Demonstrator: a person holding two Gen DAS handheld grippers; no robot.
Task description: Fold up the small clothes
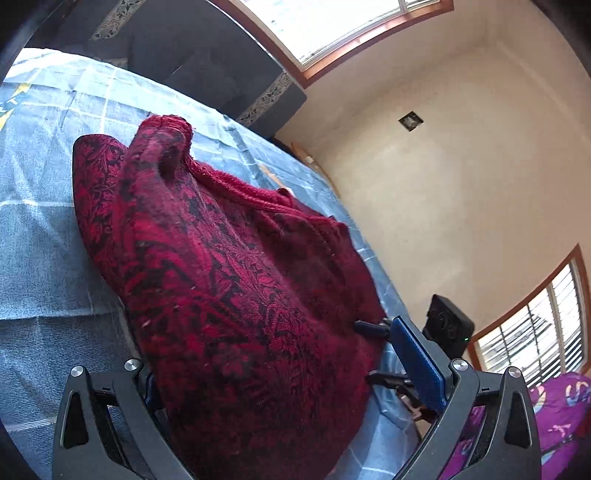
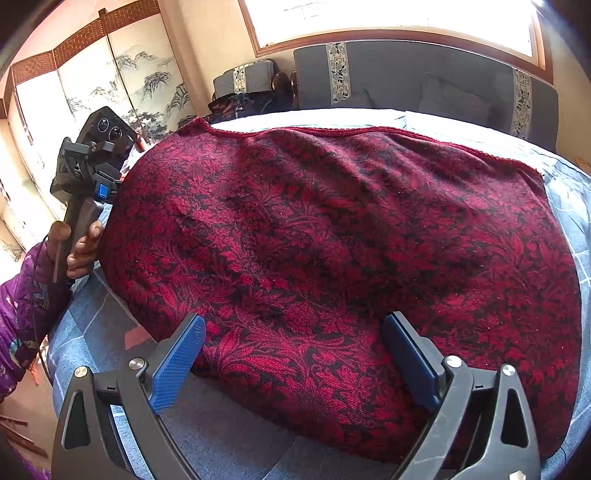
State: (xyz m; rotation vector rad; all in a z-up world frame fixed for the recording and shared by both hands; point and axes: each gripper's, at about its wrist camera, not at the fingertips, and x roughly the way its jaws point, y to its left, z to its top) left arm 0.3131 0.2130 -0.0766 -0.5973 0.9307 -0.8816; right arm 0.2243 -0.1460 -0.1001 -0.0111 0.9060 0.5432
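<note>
A dark red knitted garment (image 2: 332, 240) with a black floral pattern lies spread on the blue checked cover (image 2: 221, 443). In the left wrist view the garment (image 1: 240, 295) is bunched and raised, and drapes between my left gripper's fingers. My left gripper (image 1: 280, 376) is open; its left finger is hidden under the cloth and its blue right pad (image 1: 417, 362) shows. My right gripper (image 2: 295, 354) is open, with its fingers on either side of the garment's near edge. The left gripper also shows in the right wrist view (image 2: 96, 173), held by a hand at the garment's left edge.
A grey sofa (image 2: 424, 81) with patterned bands stands behind the cover, under a window (image 2: 388, 18). A painted folding screen (image 2: 110, 85) stands at the left. The person's purple sleeve (image 2: 22, 314) is at the lower left. The right gripper's camera (image 1: 448, 325) shows beyond the cloth.
</note>
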